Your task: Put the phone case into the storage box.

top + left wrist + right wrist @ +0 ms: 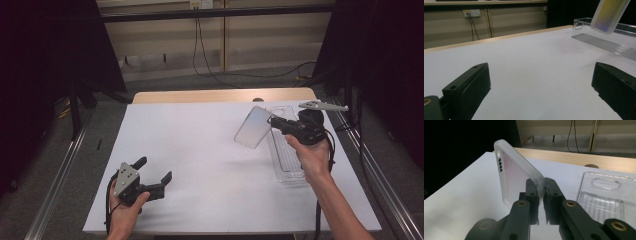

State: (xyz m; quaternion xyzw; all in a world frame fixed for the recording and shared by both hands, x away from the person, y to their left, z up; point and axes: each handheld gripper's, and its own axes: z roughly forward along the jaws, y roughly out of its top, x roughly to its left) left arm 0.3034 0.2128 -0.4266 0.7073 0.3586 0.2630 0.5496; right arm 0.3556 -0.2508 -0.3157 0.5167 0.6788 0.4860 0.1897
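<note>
Right gripper (pixel 272 120), right of frame: clamped on your phone case (pixel 253 127) edge | light, flexible, slick; grip the rim | left gripper (pixel 154 170), lower left: jaws apart, empty

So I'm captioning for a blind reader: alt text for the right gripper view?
The right gripper pinches the edge of a frosted phone case above a white table. A clear plastic tray lies at right.

The desk (pixel 200 150) lies open across its middle and left side, giving wide room to pass. At the right, a clear plastic tray (pixel 287 160) takes up the surface, and a phone case (pixel 252 127) hangs above the desk just left of it.
</note>
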